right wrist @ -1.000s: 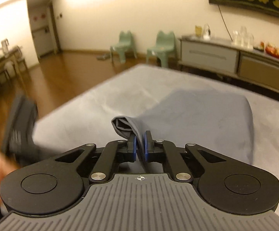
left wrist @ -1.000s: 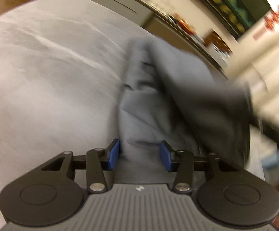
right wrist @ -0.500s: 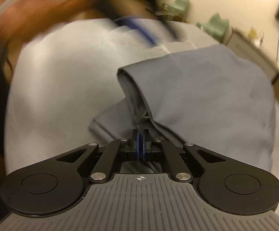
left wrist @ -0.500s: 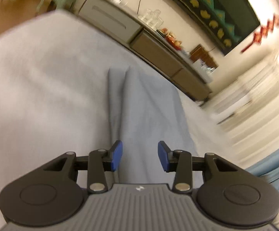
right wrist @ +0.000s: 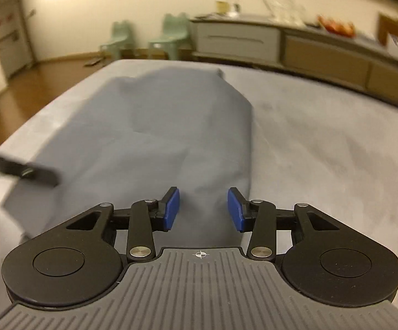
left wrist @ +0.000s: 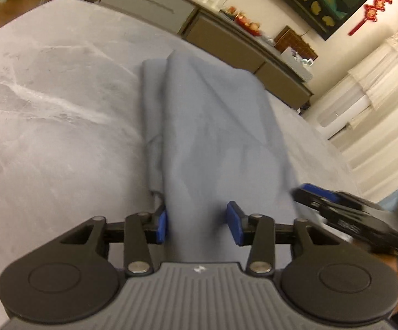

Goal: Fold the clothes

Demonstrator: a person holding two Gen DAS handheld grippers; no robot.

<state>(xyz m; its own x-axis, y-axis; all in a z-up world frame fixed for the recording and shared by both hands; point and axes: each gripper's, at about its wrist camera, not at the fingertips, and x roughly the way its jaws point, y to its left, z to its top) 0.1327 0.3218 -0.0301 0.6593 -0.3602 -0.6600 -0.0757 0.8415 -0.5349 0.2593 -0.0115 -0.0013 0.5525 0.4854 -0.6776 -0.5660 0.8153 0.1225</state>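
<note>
Both tongs are standing open and gripping nothing: my left gripper (left wrist: pixel 196 222) is hovering with its blue pads spread over the near end of the grey garment (left wrist: pixel 215 137), and my right gripper (right wrist: pixel 203 209) is doing the same at its own near edge. That garment (right wrist: pixel 154 137) is lying ahead of both tongs as a long doubled strip on the pale bedspread (left wrist: pixel 47 110), running away from me, with an under layer peeking out along its left side in the left view. I am judging the risks from here: if I am closing on only the top layer, the layers could be sliding apart; that offset under edge is already threatening an uneven fold. My right tool (left wrist: pixel 344 214) is crowding in just right of the left one, so they could be colliding or pinching the same bunch of cloth.
</note>
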